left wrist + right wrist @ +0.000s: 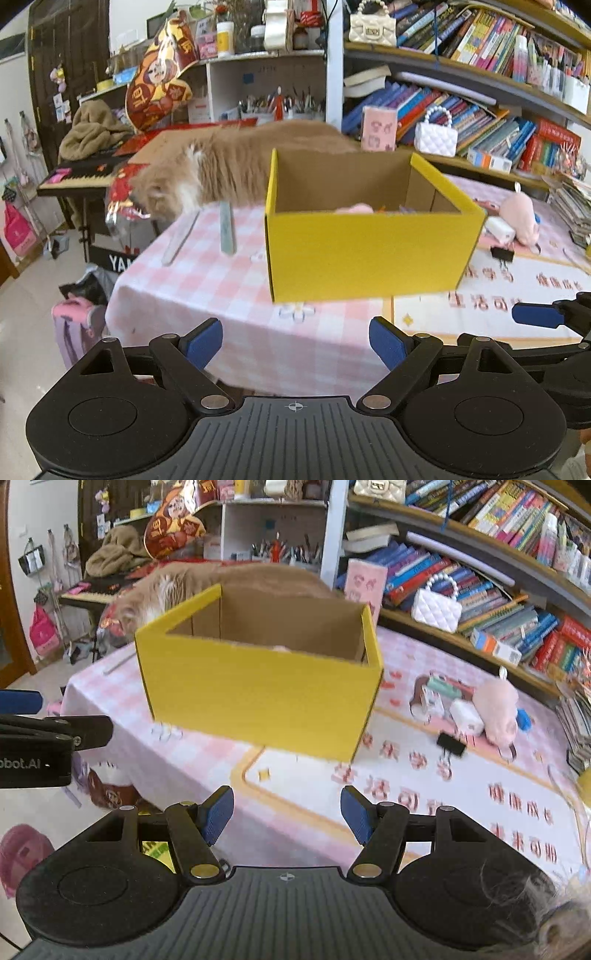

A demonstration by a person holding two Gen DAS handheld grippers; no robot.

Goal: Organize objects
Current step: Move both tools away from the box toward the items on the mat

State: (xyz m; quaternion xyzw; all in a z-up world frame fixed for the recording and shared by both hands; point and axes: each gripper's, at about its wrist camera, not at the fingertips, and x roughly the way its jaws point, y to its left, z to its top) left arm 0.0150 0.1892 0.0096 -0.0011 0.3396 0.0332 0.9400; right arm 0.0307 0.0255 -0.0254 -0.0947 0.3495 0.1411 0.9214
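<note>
A yellow cardboard box (369,251) stands open on the pink checked tablecloth (229,288); it also shows in the right wrist view (258,705). Something pink lies inside it (354,209). A pink plush toy (496,705), a white block (466,716), a black binder clip (450,745) and a small teal and white item (439,690) lie to the box's right. My left gripper (295,343) is open and empty, in front of the box. My right gripper (287,812) is open and empty, also short of the box.
A ginger cat (221,166) lies on the table behind the box. Two long flat strips (227,229) lie near the table's left edge. Bookshelves (480,110) run along the back right. A keyboard piano (77,177) stands at the left.
</note>
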